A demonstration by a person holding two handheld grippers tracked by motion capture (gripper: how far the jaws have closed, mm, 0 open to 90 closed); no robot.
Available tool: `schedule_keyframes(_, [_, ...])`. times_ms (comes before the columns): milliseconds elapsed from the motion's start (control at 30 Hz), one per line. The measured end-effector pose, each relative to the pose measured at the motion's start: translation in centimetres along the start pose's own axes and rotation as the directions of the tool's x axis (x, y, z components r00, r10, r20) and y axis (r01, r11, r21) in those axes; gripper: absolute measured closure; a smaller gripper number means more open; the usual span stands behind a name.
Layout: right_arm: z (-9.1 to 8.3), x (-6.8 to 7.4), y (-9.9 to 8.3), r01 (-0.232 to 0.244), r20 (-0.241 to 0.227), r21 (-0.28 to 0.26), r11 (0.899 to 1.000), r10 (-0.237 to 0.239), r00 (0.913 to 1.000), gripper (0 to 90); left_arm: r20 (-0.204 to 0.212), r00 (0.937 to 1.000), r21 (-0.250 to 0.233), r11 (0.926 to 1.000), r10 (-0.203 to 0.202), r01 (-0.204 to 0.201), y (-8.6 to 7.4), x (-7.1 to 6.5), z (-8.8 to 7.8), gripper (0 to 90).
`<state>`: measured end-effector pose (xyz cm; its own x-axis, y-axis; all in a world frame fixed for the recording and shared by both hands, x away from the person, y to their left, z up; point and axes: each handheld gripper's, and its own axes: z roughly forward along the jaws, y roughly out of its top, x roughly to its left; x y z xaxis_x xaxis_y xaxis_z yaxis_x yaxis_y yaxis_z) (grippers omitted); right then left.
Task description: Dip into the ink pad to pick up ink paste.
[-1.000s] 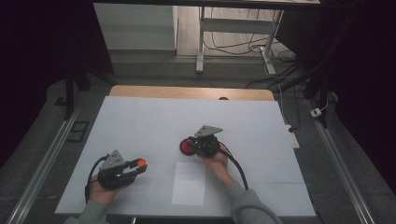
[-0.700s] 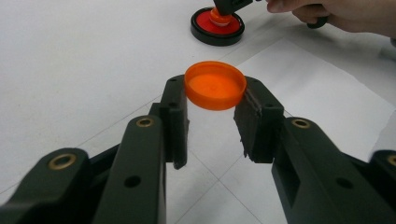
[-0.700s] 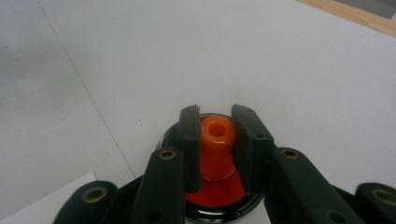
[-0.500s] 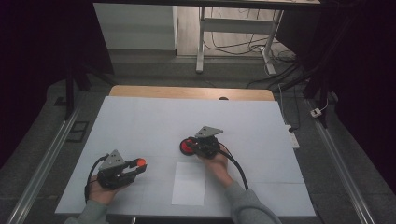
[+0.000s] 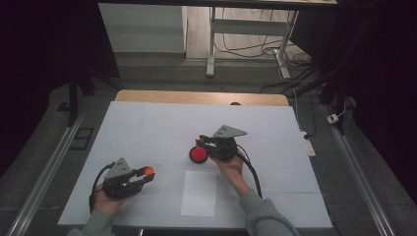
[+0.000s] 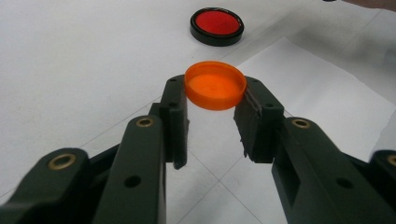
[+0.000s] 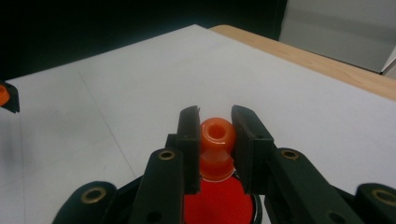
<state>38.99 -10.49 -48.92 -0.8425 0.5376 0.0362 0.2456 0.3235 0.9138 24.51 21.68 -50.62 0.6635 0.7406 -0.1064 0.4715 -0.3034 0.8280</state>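
While the left tool (image 6: 211, 123) grips an orange cap (image 6: 215, 85), the right tool (image 7: 215, 135) clamps an orange nozzle (image 7: 216, 140).

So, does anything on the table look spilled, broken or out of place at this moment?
Nothing stands out. The left gripper holds an orange cap level between its jaws. The right gripper grips an orange knobbed piece above the red disc with a black rim. The white paper sheet lies flat on the table; no spill or damage is visible.

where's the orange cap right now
The orange cap is pinched between the tips of the left tongs, near the table's front left, left of the white paper sheet.
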Motion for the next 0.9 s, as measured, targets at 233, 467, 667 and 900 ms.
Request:
schedule_keyframes(233, [1.7,0.0,-0.8,0.004,-0.010,0.060,0.998,-0.004,0.9999,73.3,0.002,1.0000,0.005,1.0000,-0.003,0.003,-0.1,0.2,0.1,65.4])
schedule_keyframes(467, [2.3,-0.1,-0.9,0.008,-0.007,0.078,0.997,-0.008,0.9999,73.3,0.000,1.0000,0.006,1.0000,-0.004,0.004,-0.1,0.3,0.1,65.4])
schedule_keyframes(667, [3.3,0.1,-1.5,0.032,0.003,0.134,0.991,-0.033,0.9995,73.4,-0.001,1.0000,0.006,1.0000,-0.007,0.007,-0.2,0.3,0.2,65.4])
schedule_keyframes(900, [3.8,0.3,-2.6,0.054,0.010,0.163,0.985,-0.056,0.9984,73.6,0.000,1.0000,0.007,1.0000,-0.005,0.005,-0.2,0.1,0.2,65.4])
